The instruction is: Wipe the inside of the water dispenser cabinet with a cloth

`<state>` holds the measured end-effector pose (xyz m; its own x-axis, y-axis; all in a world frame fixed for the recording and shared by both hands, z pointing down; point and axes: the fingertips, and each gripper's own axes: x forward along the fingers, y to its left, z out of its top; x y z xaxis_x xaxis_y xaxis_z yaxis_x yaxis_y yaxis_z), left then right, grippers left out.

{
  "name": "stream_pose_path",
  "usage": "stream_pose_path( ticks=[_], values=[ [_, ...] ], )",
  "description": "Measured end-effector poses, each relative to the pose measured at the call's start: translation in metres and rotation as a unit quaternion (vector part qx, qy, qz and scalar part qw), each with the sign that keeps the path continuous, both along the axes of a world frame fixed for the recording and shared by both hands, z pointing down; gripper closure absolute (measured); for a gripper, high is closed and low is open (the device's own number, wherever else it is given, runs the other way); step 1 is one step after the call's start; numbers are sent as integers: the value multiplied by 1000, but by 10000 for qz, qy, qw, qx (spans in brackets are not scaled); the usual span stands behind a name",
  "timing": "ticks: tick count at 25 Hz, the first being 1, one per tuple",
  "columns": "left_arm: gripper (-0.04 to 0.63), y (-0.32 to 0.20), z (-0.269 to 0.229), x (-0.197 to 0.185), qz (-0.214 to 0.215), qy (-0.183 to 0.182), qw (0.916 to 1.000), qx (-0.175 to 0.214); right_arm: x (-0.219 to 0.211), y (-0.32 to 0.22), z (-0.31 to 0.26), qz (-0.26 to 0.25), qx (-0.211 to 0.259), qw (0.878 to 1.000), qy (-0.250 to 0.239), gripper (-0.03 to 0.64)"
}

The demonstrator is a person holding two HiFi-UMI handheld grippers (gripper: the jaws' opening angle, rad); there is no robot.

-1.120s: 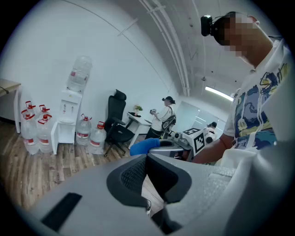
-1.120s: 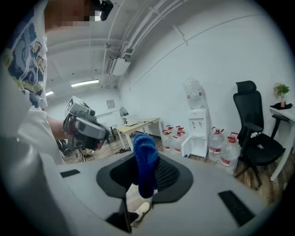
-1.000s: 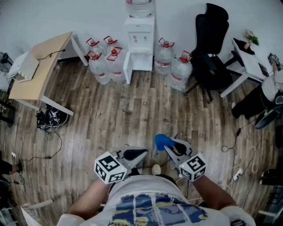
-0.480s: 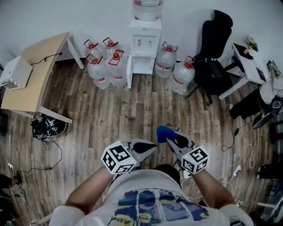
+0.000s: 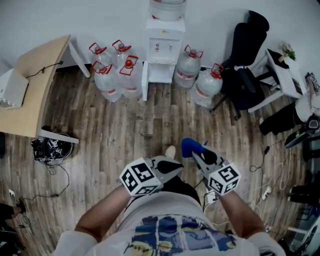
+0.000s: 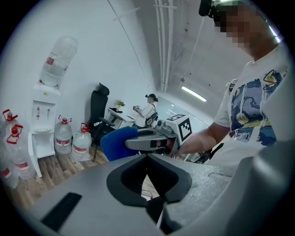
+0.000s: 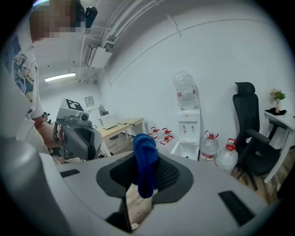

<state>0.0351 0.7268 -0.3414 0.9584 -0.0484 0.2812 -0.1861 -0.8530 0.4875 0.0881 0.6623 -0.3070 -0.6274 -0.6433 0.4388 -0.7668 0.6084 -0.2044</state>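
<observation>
Blue fuzzy cloth (image 7: 145,162) sits clamped between the jaws of the right gripper (image 5: 201,153), the left gripper (image 6: 147,160) pinched together and empty, the white water dispenser (image 5: 164,46) well apart across the floor (image 5: 125,130): best approach squarely, cloth leading into its open lower cabinet (image 5: 161,74).

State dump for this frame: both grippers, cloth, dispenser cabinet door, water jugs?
left gripper: shut, nothing between the jaws.
right gripper: shut on blue cloth.
blue cloth: bunched, held off the floor.
cabinet door: open.
top bottle: inverted on the water dispenser.
floor jugs: upright, red caps on.
</observation>
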Motion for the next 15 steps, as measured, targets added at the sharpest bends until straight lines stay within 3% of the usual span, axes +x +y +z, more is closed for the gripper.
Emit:
stream_pose_path(
  ticks=[15],
  values=[
    [595,-229,18,57,-225,-493,9983,-194,21,-267,30,-755,88,9970,-116,526]
  ],
)
